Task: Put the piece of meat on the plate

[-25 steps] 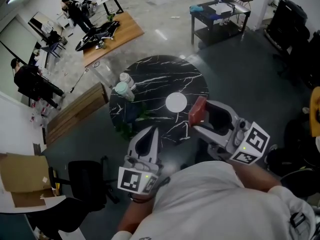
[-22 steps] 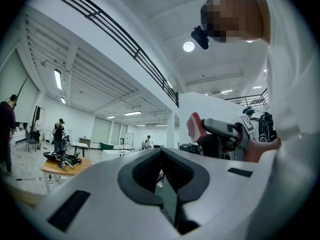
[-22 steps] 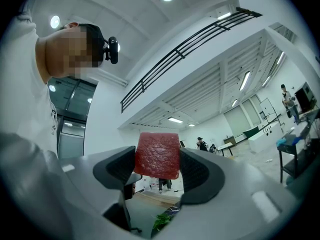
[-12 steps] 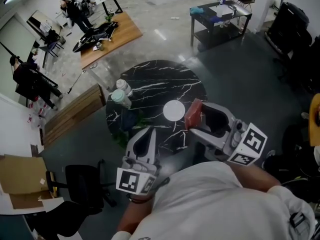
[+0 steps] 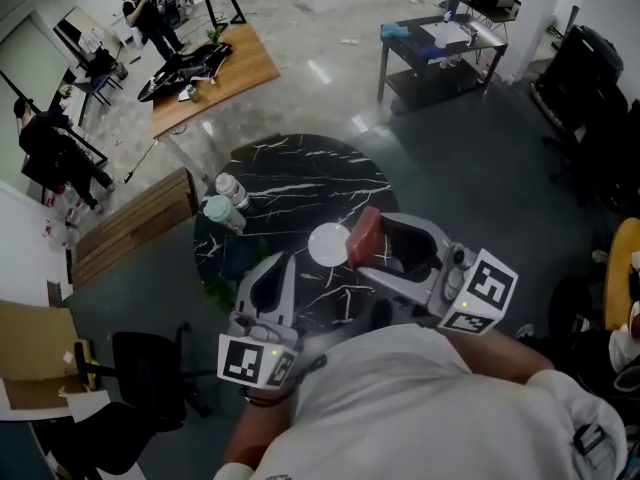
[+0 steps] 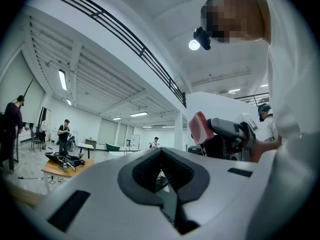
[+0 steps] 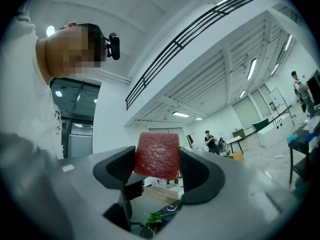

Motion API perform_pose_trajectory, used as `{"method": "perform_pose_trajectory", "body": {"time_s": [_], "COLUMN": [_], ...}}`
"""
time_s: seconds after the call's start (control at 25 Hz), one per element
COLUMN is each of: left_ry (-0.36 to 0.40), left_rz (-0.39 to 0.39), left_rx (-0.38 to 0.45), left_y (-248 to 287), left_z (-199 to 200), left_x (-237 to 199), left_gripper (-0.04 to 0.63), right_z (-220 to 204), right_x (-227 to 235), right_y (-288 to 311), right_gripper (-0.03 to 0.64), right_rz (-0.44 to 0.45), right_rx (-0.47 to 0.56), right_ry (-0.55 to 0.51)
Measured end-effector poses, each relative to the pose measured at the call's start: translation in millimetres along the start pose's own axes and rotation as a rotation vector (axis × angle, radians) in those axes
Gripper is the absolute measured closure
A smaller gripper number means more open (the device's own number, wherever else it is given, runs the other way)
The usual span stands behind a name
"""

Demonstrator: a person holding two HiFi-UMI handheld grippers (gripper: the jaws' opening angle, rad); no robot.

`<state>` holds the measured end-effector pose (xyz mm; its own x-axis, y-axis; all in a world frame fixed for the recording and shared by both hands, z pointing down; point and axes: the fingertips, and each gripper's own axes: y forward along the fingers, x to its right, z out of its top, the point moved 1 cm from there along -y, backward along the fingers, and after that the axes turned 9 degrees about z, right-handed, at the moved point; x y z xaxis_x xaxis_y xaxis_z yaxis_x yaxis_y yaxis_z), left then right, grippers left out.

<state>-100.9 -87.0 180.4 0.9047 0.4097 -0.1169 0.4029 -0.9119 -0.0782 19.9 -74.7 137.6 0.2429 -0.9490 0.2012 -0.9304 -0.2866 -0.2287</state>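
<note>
A red slab of meat [image 5: 363, 236] [image 7: 157, 154] is clamped between the jaws of my right gripper [image 5: 366, 241] [image 7: 157, 158], held up in the air. In the head view it hangs just right of the small white plate [image 5: 326, 245], which sits on the round black marble table [image 5: 290, 183]. My left gripper [image 5: 276, 266] [image 6: 162, 156] is lower left of the plate, its jaws together with nothing between them. The left gripper view also catches the meat [image 6: 198, 128] off to the right.
Two capped bottles [image 5: 224, 200] stand at the table's left edge, with green leaves [image 5: 222, 286] below them. On the floor beyond are a wooden bench [image 5: 130, 223], a wooden worktable [image 5: 205, 73] and a dark trolley [image 5: 440, 53]. People stand at far left.
My right gripper has carried the meat left, a little closer to the plate's right edge. The head view has shifted, and the left gripper keeps its place beside the plate.
</note>
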Motion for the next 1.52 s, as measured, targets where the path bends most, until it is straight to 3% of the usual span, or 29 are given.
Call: {"method": "perform_pose_trajectory", "body": {"time_s": [0.48, 0.8, 0.92, 1.04, 1.52], "left_ry": [0.008, -0.001, 0.004, -0.041, -0.085], "left_rz": [0.141, 0.231, 0.232, 0.232, 0.163], "left_rx": [0.033, -0.008, -0.012, -0.053, -0.121], "left_y": [55.8, 63.0, 65.0, 70.0, 102.5], "left_z": [-13.8, -40.9, -57.4, -78.1, -118.5], "left_x": [4.6, -23.3, -35.3, -44.9, -66.1], "left_gripper": [0.589, 0.589, 0.588, 0.588, 0.588], "right_z": [4.1, -22.7, -36.5, -51.5, -100.3], "right_x": [64.5, 100.7, 110.7, 119.4, 155.5], "right_y": [-8.6, 8.8, 16.2, 22.3, 32.7], "right_gripper": [0.35, 0.35, 0.35, 0.35, 0.35], "right_rz": [0.156, 0.2, 0.196, 0.184, 0.13], "right_rx": [-0.064, -0.108, -0.134, -0.157, -0.24], "right_ry": [0.043, 0.11, 0.121, 0.132, 0.174]}}
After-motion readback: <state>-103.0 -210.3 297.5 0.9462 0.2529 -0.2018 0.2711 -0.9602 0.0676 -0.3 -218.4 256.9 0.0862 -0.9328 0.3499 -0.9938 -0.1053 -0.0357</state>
